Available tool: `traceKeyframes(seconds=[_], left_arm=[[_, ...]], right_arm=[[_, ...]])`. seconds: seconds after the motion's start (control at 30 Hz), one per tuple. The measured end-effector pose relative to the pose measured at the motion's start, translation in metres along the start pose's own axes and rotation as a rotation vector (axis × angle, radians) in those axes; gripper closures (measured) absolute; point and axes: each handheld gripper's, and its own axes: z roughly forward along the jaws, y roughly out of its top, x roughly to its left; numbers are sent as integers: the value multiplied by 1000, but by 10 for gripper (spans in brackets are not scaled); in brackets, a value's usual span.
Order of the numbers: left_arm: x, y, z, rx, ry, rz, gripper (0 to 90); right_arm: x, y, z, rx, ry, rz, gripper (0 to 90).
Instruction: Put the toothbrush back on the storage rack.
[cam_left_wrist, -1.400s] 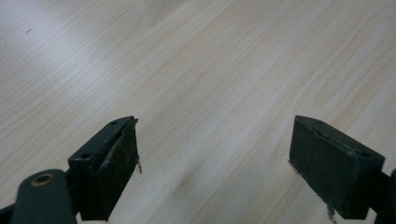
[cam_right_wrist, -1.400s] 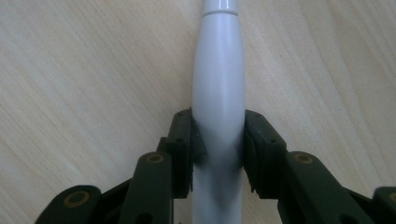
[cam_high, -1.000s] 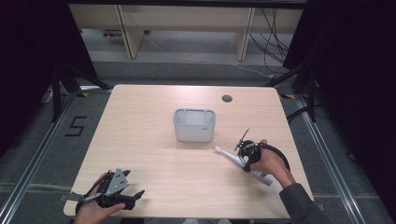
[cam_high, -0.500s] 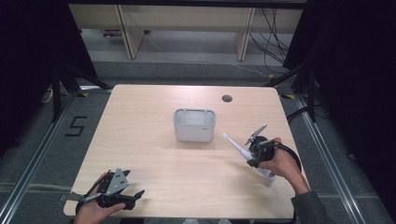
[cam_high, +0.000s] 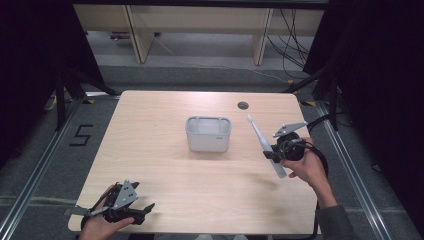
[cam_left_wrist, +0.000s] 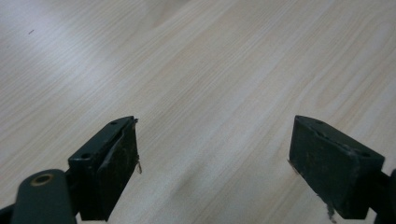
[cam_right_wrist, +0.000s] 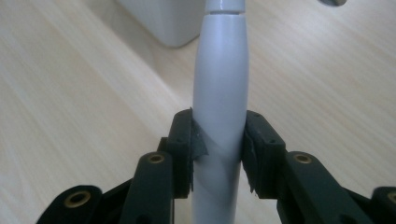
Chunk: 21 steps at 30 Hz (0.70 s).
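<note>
High view – toothbrush (cam_high: 262, 144) in right tongs (cam_high: 272, 155), head pointing up-left.

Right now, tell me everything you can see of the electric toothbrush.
The electric toothbrush is white to pale grey and looks like smooth plastic: a thick rounded handle, a seam, then a thin neck ending in a small brush head. The right gripper holds it clear of the table, its fingers clamped on the handle. It tilts, head up, right of the white holder.

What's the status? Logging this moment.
Right gripper shut on toothbrush, lifted. Left gripper open, idle. Holder unobstructed.
</note>
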Motion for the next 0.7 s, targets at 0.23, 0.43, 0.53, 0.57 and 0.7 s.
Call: traceKeyframes(seconds=[0.23,0.43,0.53,0.57,0.7], left_arm=[[0,0,0,-8,4,-2,151],[-1,0,0,-8,3,-6,151],[-1,0,0,-9,6,-1,151],[-1,0,0,-10,6,-3,151],[0,0,0,-7,10,6,151]], right_arm=[[-4,13,3,-134,1,48,667],[-5,28,8,-270,-8,61,666],[-4,35,10,-330,7,88,667],[-3,37,12,-350,10,101,667],[-3,44,17,-418,11,103,667]])
